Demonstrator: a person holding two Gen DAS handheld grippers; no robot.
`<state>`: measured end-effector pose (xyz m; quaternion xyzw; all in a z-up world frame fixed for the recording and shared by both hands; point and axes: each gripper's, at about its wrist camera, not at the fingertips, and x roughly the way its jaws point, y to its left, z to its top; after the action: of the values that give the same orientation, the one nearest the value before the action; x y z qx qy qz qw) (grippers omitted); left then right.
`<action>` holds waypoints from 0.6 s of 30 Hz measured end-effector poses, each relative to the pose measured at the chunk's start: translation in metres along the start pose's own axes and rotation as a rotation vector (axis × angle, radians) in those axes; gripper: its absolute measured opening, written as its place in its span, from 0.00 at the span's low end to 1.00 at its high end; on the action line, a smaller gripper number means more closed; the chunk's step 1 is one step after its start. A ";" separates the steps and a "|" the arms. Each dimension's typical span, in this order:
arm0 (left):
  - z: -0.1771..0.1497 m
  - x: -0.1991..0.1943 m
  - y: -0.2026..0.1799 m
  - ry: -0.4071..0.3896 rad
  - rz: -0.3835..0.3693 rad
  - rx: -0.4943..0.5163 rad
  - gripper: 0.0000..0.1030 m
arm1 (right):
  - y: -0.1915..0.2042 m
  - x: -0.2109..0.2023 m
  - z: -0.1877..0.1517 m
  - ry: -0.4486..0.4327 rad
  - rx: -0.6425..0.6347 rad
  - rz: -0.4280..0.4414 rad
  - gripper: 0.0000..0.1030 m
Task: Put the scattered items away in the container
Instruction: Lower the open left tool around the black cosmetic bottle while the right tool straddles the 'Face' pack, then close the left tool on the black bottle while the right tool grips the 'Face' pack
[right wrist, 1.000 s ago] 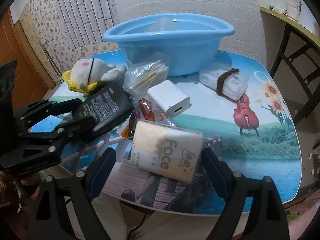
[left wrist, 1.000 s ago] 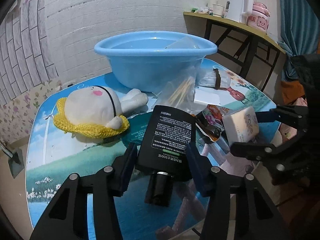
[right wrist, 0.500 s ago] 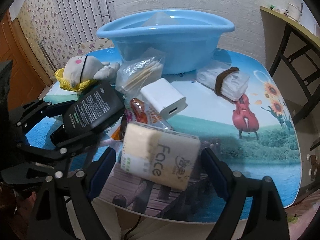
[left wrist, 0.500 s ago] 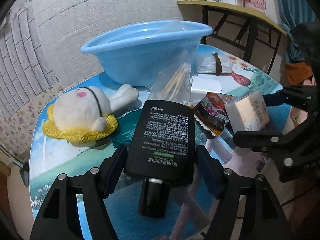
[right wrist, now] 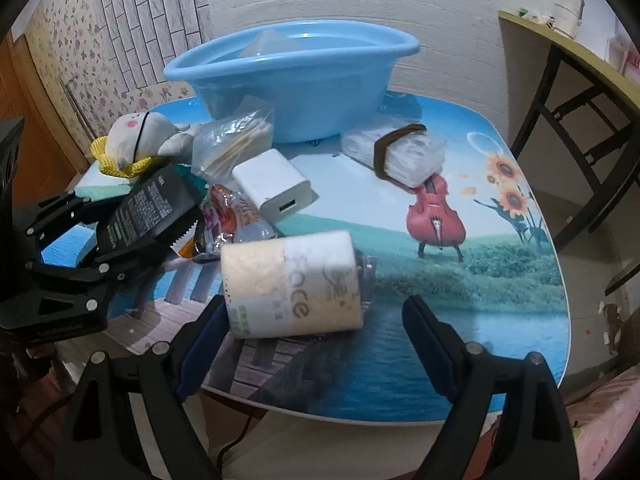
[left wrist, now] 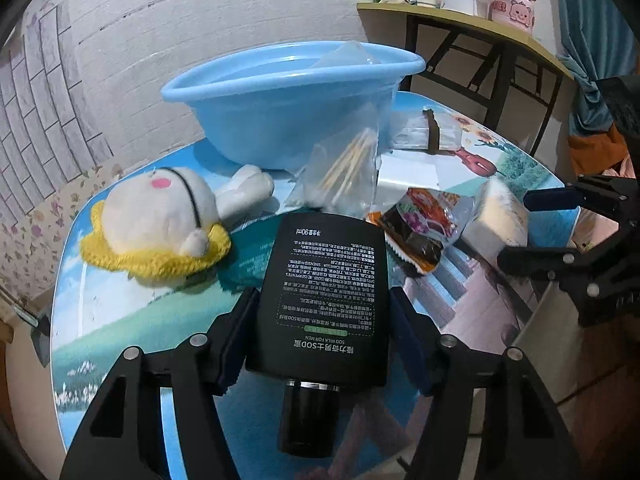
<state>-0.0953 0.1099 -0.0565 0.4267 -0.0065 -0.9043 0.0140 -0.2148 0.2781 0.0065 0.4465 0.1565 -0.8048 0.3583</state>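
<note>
A black bottle (left wrist: 324, 280) lies cap toward me on the picture-printed table (left wrist: 120, 320), between the fingers of my left gripper (left wrist: 322, 296). The jaws are closing, and the pads stand right at its sides without clearly pressing. A tissue pack (right wrist: 292, 284) marked "Face" lies between the wide-open fingers of my right gripper (right wrist: 316, 308). It leans on the left finger, with a clear gap to the right one. The blue basin (left wrist: 288, 124) stands at the back of the table with a clear bag inside.
A plush toy (left wrist: 160, 216) in a yellow hat lies at the left. A bag of cotton swabs (left wrist: 344, 168), a snack packet (left wrist: 420, 224), a white charger (right wrist: 276, 192) and a banded clear pack (right wrist: 396, 152) crowd the middle. A side table (left wrist: 480, 28) stands at the right.
The left jaws have spread from over the bottle's lower corners to either side of its body, then narrowed. The tissue pack has tipped toward the right gripper's left finger.
</note>
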 end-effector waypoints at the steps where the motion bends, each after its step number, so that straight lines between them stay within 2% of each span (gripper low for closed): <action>1: -0.002 -0.001 0.001 0.004 0.002 -0.008 0.62 | 0.001 -0.001 0.000 -0.004 -0.004 0.000 0.86; 9: -0.014 -0.012 0.009 0.045 0.049 -0.125 0.62 | 0.006 0.003 0.004 -0.033 -0.049 0.039 0.86; 12: -0.017 -0.012 0.012 0.039 0.041 -0.139 0.62 | -0.001 0.005 0.006 -0.037 -0.029 0.074 0.86; 18: -0.014 -0.004 0.009 0.038 0.060 -0.127 0.64 | -0.005 0.004 0.006 -0.052 -0.045 0.055 0.86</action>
<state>-0.0816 0.1013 -0.0618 0.4415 0.0383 -0.8938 0.0683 -0.2238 0.2765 0.0059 0.4212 0.1530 -0.8023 0.3943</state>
